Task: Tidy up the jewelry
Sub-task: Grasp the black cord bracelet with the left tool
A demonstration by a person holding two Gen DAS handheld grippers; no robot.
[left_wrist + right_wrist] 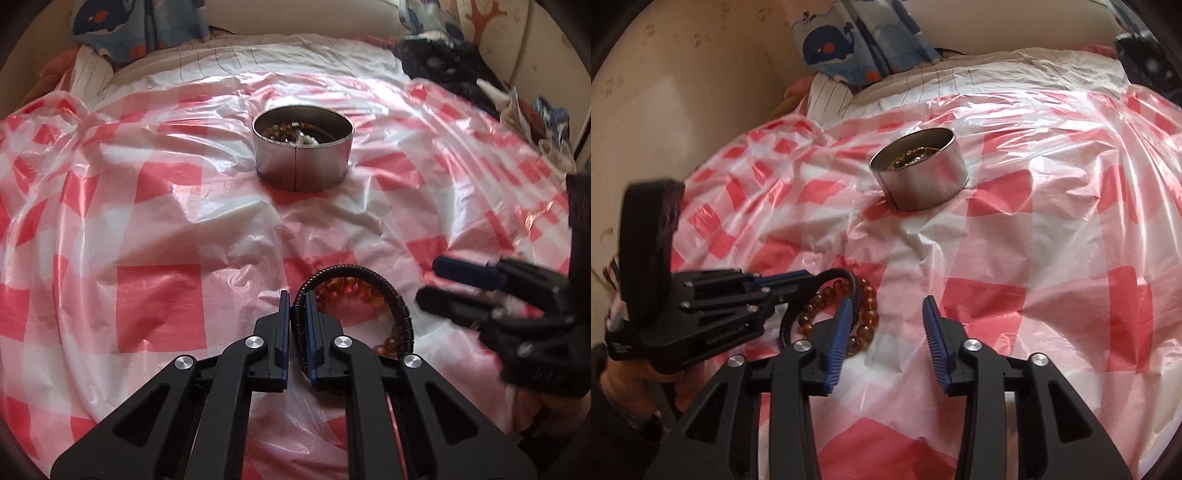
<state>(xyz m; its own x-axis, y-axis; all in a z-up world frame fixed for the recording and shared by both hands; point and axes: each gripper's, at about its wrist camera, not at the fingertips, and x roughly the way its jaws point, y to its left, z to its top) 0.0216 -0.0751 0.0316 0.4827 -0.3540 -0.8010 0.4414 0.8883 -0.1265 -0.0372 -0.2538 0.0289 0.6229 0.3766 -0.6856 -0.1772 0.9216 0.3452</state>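
The left gripper (296,308) points down at a slant toward the bed. Its two tongs are pinched tight on the black ridged bracelet (384,291), gripping it at its left side. The bracelet is a ring, so it has no long side. In the left wrist view it rises as an arch past the tongs and curves round to the right. Whether it lies flat or is tipped up is hard to tell.

A bracelet of amber beads (866,314) lies flat on the red and white checked plastic sheet (1052,258), partly inside the black ring.

The right gripper (884,306) also tilts down, just to the right of both bracelets. Its tongs stand apart with nothing between them. Its left blue pad (836,343) hides part of the beads.

The round metal tin (303,147) stands upright farther off, well apart, with jewelry inside.
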